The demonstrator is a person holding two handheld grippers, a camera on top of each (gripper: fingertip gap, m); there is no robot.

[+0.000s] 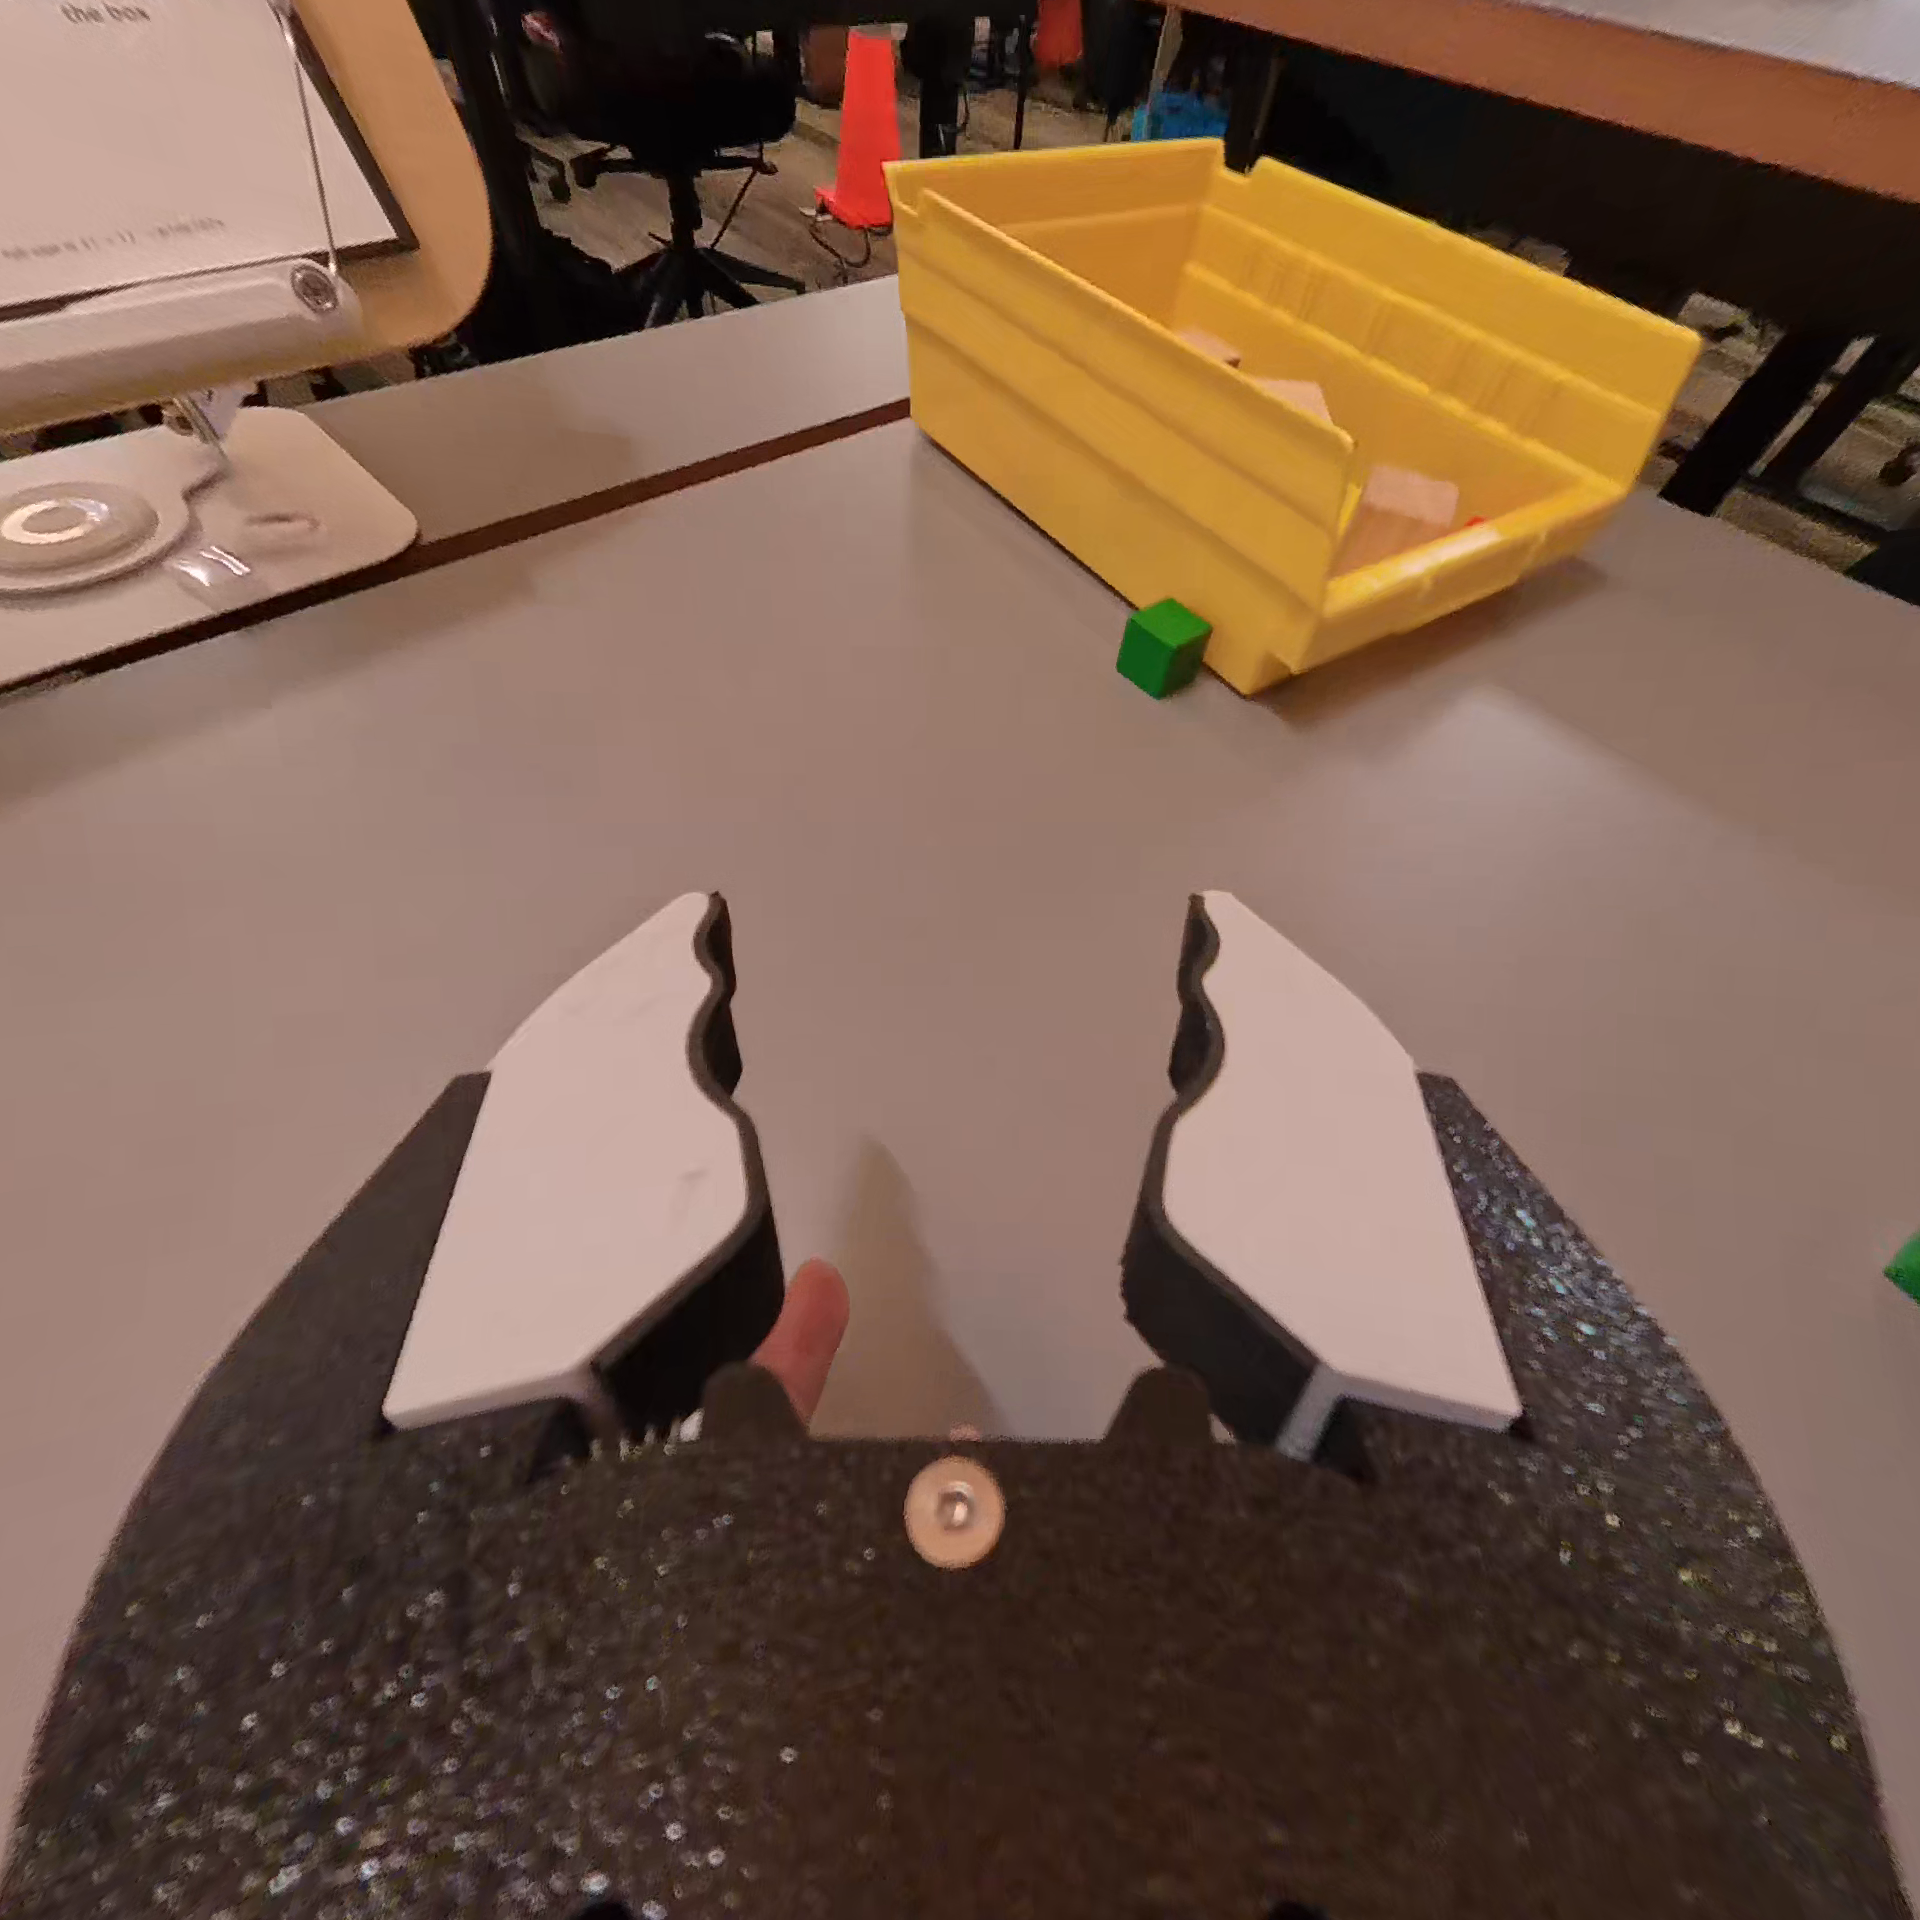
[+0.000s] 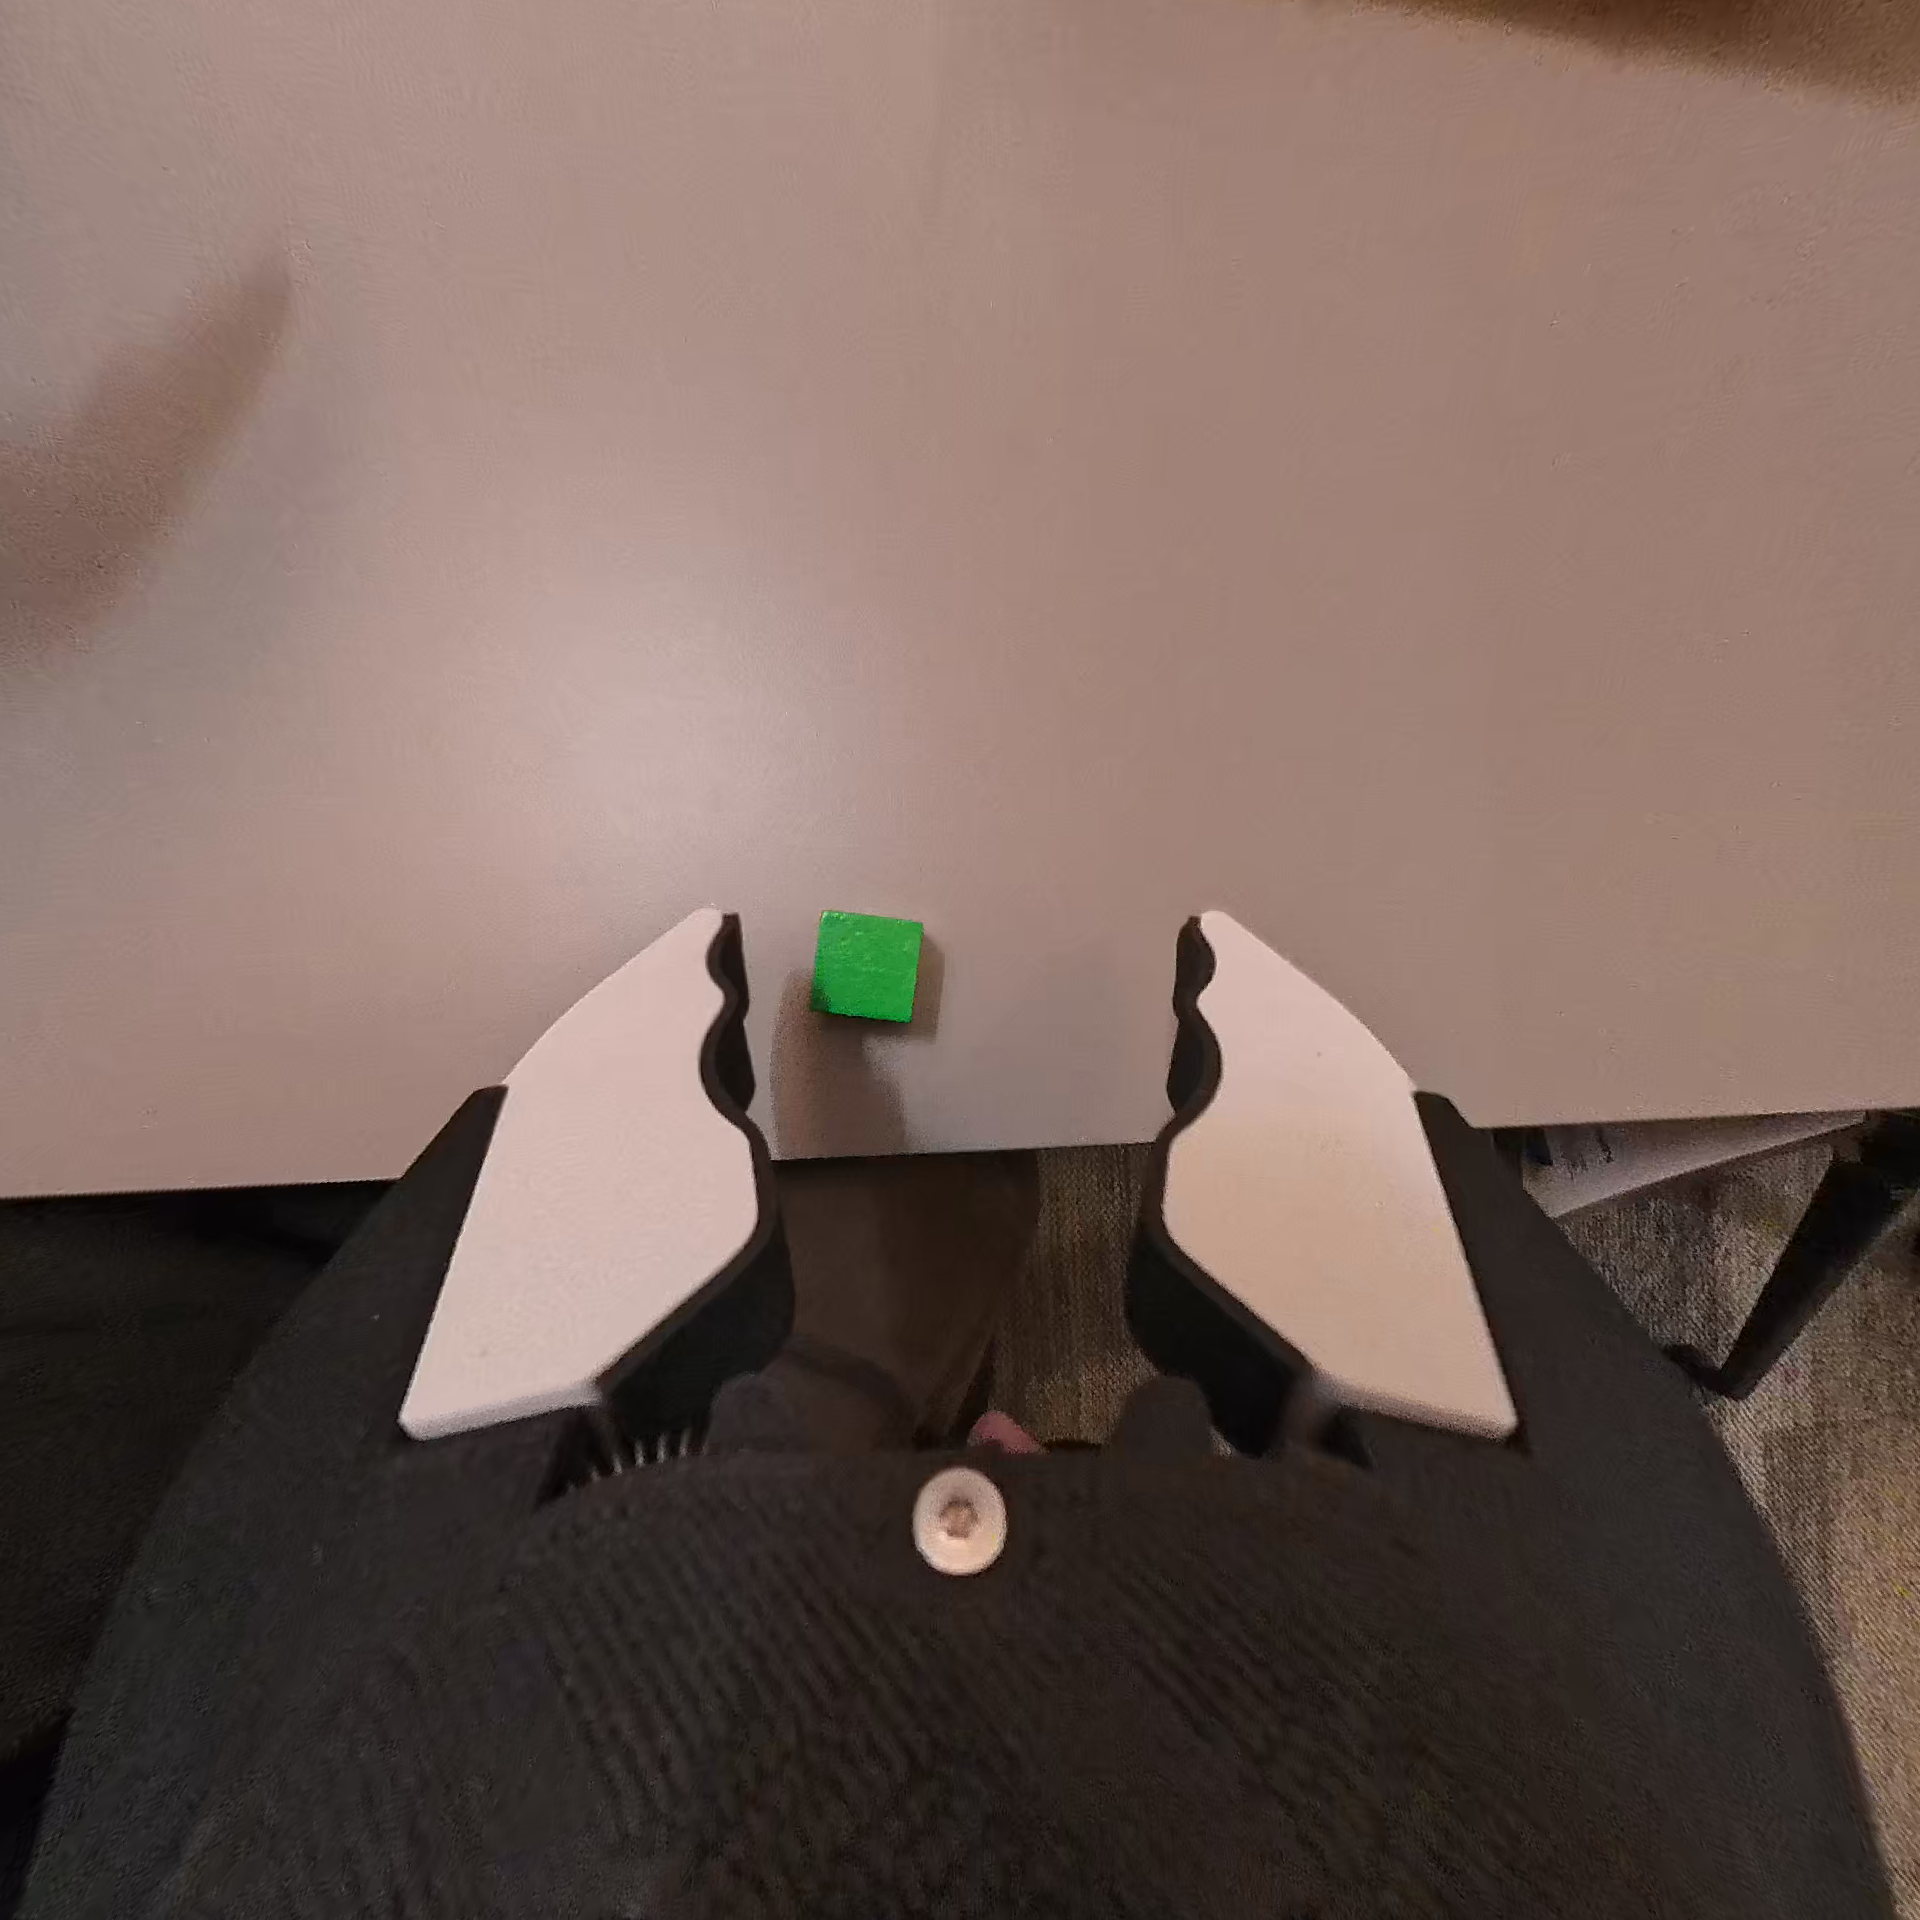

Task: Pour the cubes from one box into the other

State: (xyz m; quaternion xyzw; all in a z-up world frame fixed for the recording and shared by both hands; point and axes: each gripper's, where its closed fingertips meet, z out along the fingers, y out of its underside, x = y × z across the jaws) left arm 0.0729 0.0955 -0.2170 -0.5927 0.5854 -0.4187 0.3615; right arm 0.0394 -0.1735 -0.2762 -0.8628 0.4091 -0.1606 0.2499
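The yellow box point(image 1: 1278, 405) sits on the grey table point(image 1: 727, 748) in the upper right of the left wrist view, with a few pale wooden cubes point(image 1: 1408, 504) inside. One green cube point(image 1: 1162, 646) lies on the table right against the box's near corner. Lower down, the left gripper point(image 1: 956, 914) hangs wide open over bare table, holding nothing. In the right wrist view, another green cube point(image 2: 868, 966) sits near the table edge, between the tips of the wide open right gripper point(image 2: 958, 930), closer to the left fingertip point(image 2: 717, 935).
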